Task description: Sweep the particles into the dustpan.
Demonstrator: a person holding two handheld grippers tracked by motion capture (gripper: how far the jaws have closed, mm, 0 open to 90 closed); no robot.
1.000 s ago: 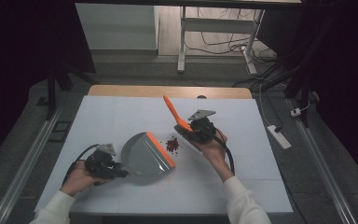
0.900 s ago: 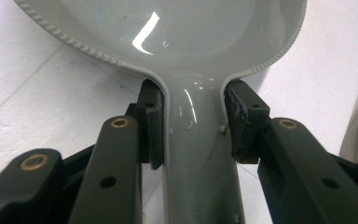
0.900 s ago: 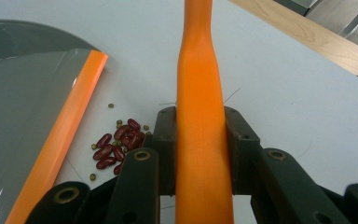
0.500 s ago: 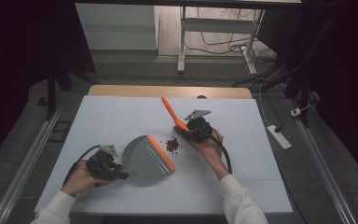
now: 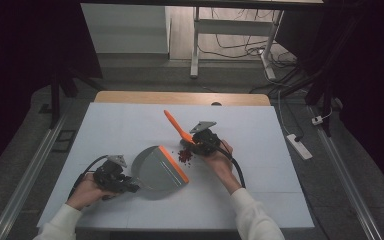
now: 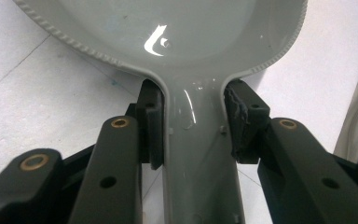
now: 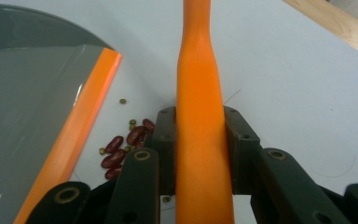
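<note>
A person sits at a white-topped table with a two-jaw gripper in each hand. The left gripper, near the front left corner of the table, is clamped on the handle of a grey dustpan. In the left gripper view the pads press against both sides of that grey handle, and the pan's bowl spreads out ahead of the jaws. The dustpan lies flat on the table, toward the front edge and a little left of the middle. Its orange lip faces right, toward the other hand.

The right gripper, around the middle of the table, grips the orange handle of a brush. The handle slants up and away toward the far edge. In the right gripper view the jaws close tightly on either side of the orange handle.

A small heap of dark red beans, mixed with a few tiny greenish ones, lies on the table between the dustpan's orange lip and the right gripper, just beside both. The lip and the beans are close but apart.
</note>
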